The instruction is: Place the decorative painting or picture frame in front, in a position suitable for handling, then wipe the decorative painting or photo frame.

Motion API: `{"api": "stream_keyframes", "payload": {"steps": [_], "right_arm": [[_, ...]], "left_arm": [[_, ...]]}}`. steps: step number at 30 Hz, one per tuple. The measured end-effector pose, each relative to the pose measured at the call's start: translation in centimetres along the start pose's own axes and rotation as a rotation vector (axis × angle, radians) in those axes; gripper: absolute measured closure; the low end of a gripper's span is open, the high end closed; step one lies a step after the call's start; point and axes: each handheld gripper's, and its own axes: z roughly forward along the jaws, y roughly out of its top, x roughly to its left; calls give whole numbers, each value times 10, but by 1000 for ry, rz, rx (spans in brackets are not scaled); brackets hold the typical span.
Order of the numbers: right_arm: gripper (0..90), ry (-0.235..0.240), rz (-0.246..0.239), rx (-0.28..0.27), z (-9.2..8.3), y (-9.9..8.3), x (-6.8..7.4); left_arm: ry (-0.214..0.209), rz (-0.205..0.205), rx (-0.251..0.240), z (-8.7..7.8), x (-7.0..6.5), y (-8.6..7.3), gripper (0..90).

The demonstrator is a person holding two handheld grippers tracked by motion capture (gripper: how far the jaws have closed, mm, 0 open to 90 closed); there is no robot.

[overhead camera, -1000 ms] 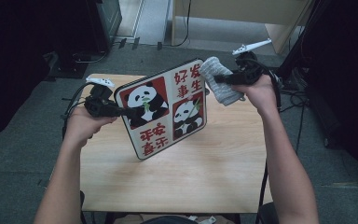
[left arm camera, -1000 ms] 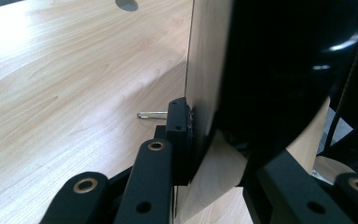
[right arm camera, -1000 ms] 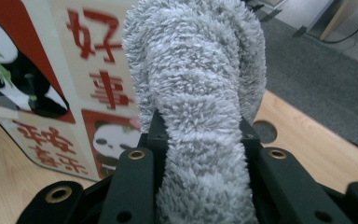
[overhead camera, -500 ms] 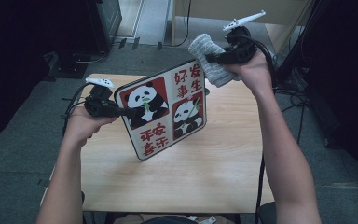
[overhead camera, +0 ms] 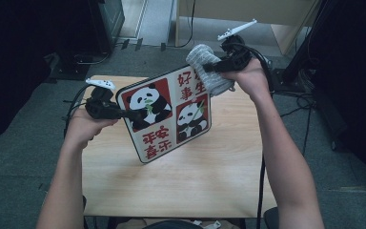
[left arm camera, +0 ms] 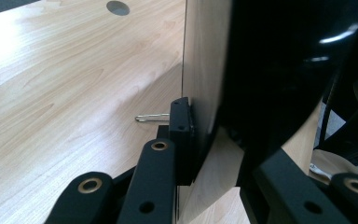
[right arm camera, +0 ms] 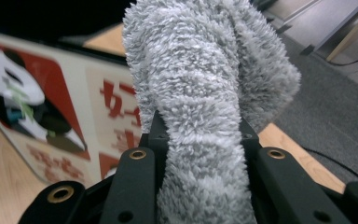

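Observation:
A square board (overhead camera: pixel 167 114) printed with pandas and red characters is held tilted on edge above the wooden table (overhead camera: pixel 186 186). My left gripper (overhead camera: pixel 132 114) is shut on its left edge; in the left gripper view the pads (left arm camera: pixel 182 135) clamp the board's (left arm camera: pixel 205 70) thin edge. My right gripper (overhead camera: pixel 210 67) is shut on a fluffy grey cloth (overhead camera: pixel 204 71), which rests against the board's upper right corner. The right gripper view has the cloth (right arm camera: pixel 200 93) bunched between the jaws of the right gripper (right arm camera: pixel 198 144), with the board (right arm camera: pixel 51 107) behind it on the left.
A round cable hole (left arm camera: pixel 118 7) lies in the far part of the tabletop. Dark equipment (overhead camera: pixel 105 24) and cables stand on the floor at the back left. A light wooden cabinet (overhead camera: pixel 248 14) is behind the table, and a black stand (overhead camera: pixel 310 52) is to the right.
The right gripper has carried the cloth up and to the left, onto the board's upper right corner. The left gripper and the board have stayed in place.

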Motion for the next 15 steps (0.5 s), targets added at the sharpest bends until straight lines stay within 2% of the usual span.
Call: {"api": "stream_keyframes", "payload": {"steps": [5, 15], "right_arm": [[700, 18, 22, -4, -2, -2, -3], [699, 19, 20, -15, 3, -12, 0]], "left_arm": [[-2, 2, -3, 0, 0, 0, 797], [-23, 5, -15, -1, 2, -2, 798]]}}
